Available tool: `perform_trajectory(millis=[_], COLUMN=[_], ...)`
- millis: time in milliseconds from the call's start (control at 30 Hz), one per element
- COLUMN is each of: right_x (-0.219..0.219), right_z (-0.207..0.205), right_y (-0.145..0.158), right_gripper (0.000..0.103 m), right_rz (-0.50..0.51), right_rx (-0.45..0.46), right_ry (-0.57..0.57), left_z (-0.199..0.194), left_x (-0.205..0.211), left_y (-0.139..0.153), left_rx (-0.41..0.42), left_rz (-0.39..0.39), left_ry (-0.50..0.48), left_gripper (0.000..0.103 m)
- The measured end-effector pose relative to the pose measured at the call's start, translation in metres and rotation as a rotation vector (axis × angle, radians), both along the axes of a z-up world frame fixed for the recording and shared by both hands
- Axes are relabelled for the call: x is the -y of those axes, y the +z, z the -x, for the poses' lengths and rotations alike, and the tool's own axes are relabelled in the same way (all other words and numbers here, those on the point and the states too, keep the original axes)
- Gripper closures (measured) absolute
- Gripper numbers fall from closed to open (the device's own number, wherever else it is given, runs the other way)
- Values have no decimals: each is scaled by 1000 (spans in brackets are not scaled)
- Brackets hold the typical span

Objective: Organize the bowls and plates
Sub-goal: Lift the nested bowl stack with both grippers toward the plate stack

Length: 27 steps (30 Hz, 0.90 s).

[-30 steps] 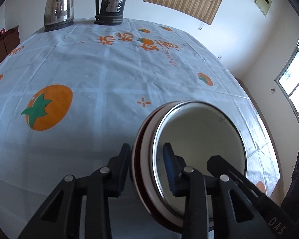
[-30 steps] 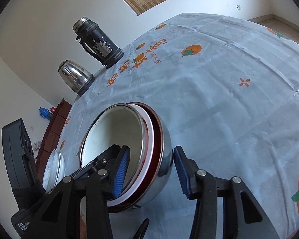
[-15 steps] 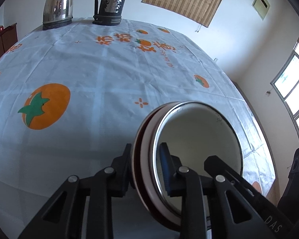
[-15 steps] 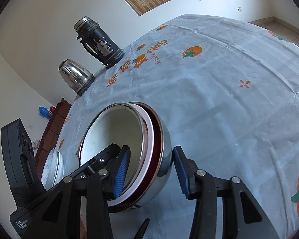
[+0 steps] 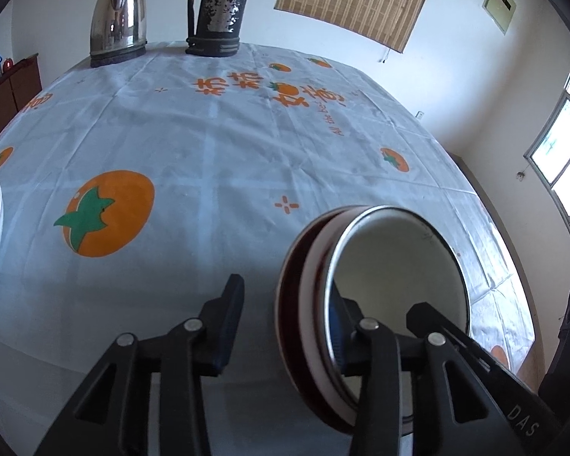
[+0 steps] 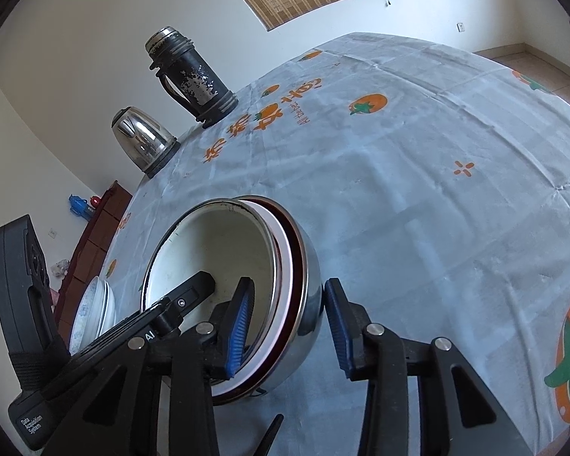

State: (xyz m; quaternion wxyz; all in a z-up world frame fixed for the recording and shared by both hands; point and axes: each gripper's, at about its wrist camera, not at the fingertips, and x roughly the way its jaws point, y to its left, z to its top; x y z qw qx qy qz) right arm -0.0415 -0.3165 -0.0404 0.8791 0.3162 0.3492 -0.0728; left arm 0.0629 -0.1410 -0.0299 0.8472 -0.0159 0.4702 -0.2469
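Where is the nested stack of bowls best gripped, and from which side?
Grip the nested bowl stack at its rim wall, one finger inside the white inner bowl and one against the steel outer bowl. Come from the near edge, as the right gripper, jaws closing, straddles it. The rims are tightly nested, so one pinch probably takes all layers; the curved steel side offers nothing flat.

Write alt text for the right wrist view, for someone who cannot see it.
The right tongs, closing, straddle the rim of a stack of nested bowls on a tablecloth printed with oranges. The left tongs reach into the stack's white inside; a kettle and black flask stand at the far edge.
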Motion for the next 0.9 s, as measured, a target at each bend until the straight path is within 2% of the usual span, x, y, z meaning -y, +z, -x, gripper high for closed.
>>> perform_trajectory(millis=[67,267,433,633,800,900], right_x=[0,-2,-3,-2,-1,-2], right_z=[0,-2,-4,-5,-5,-5], right_y=[0,1,2,1,1,1], right_gripper=[62,62,62,59,59,59], right_rz=[1,10,25,14,1,10], right_rx=[-1,-3,-16,-10,-7,-8], right_ry=[3,12,15,14,10,11], left_z=[-4,-4,-1,3,1,3], left_x=[-1,6,14,16,15,15], left_y=[-1,2,2,0,-2,-3], left_rx=[-19,-2,29,54,48,51], left_rz=[15,-3,-26,-47,-34,-15], left_ry=[-3,-7,-32,-35,-34,-45], left_gripper=[57,57,67,67,66,72])
